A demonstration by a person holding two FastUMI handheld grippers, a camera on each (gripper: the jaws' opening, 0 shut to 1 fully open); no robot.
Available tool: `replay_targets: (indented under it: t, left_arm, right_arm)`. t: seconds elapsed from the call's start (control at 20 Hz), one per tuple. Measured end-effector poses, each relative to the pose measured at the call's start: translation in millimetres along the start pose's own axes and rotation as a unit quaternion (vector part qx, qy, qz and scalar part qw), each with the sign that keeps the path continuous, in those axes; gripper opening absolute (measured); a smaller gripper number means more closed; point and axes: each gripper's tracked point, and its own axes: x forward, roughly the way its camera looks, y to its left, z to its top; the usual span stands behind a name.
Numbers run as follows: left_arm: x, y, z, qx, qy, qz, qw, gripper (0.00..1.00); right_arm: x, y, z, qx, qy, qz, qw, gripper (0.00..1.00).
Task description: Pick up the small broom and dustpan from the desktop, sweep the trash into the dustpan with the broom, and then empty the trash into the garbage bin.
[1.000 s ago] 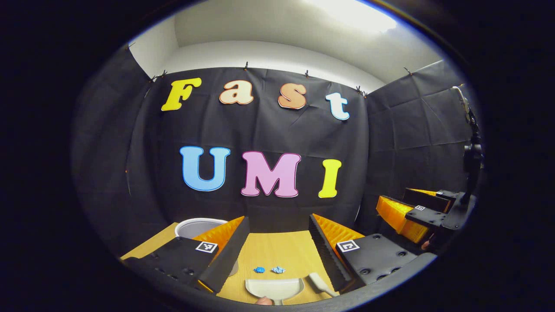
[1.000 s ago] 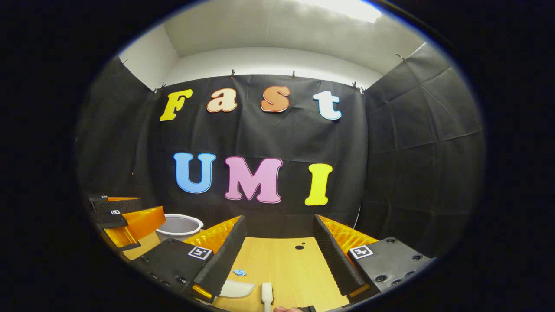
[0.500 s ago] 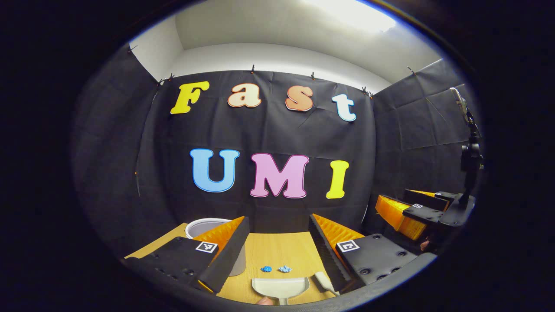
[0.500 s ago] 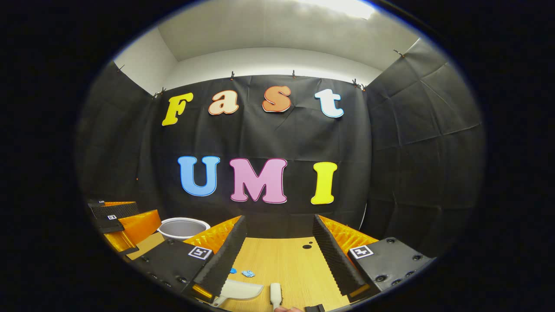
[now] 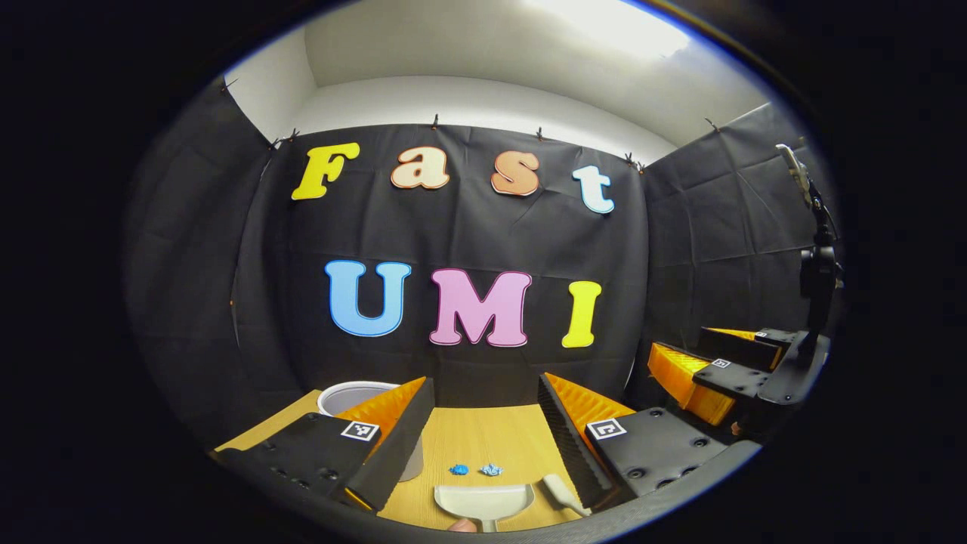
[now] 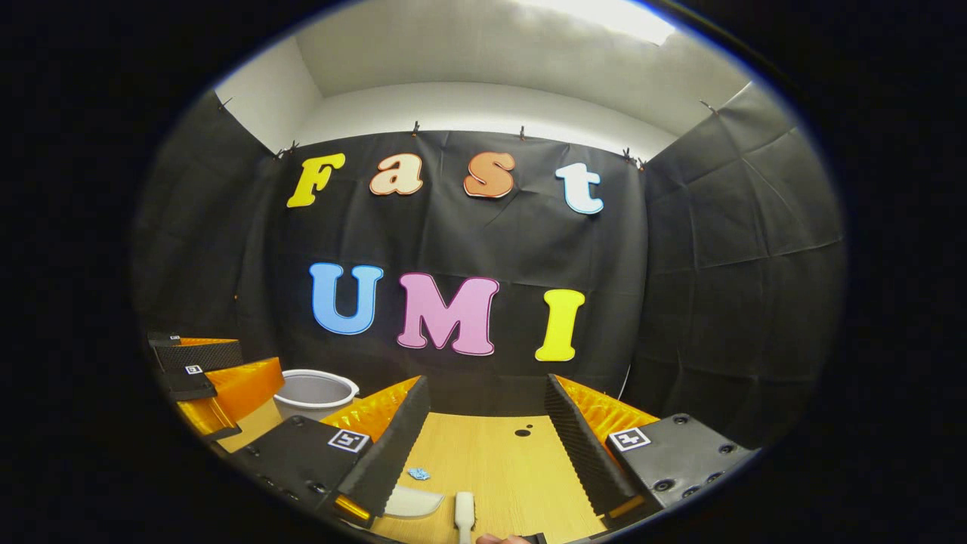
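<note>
A pale dustpan [image 5: 483,502] lies on the wooden desktop [image 5: 483,434] near the front edge, mouth towards two blue scraps of trash [image 5: 474,469]. The small pale broom [image 5: 563,495] lies just right of it. My left gripper [image 5: 486,381] hovers open above them, holding nothing. In the right gripper view my right gripper [image 6: 486,381] is open over the broom [image 6: 464,514], with the dustpan [image 6: 412,501] and one blue scrap [image 6: 418,474] partly hidden by its left finger. The right gripper [image 5: 702,355] also shows off to the side in the left gripper view.
A white garbage bin [image 5: 349,396] stands at the desk's back left, partly behind my left finger, and shows in the right gripper view as the bin [image 6: 315,389] beside the left gripper [image 6: 219,366]. A small dark hole [image 6: 522,432] marks the desktop. Black cloth walls close in the back and sides.
Both views swayed slightly sideways and back. The broom, dustpan and trash lie where they were. Both grippers have stayed open.
</note>
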Motion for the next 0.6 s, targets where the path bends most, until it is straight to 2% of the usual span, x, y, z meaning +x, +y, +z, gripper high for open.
replay_targets:
  t: [0.05,0.1,0.15,0.3,0.6]
  left_arm:
    - [1,0,2,0.000,-0.003,-0.001,1.000,0.82]
    - [0,-1,2,0.001,-0.003,-0.003,1.000,0.82]
    - [-1,-1,1,0.001,-0.003,-0.005,1.000,0.82]
    - [-5,-1,-1,0.001,-0.001,-0.006,1.000,0.82]
    - [-10,3,0,0.006,-0.005,-0.007,1.000,0.82]
  right_arm:
    - [0,0,1,0.000,-0.001,-0.002,1.000,0.99]
    - [-2,0,1,-0.001,-0.002,-0.004,1.000,0.94]
    - [-1,-1,1,-0.002,-0.001,-0.006,1.000,0.99]
    - [-4,-4,-1,-0.005,-0.001,-0.017,1.000,0.99]
    - [-6,3,-3,-0.007,0.004,-0.012,1.000,0.99]
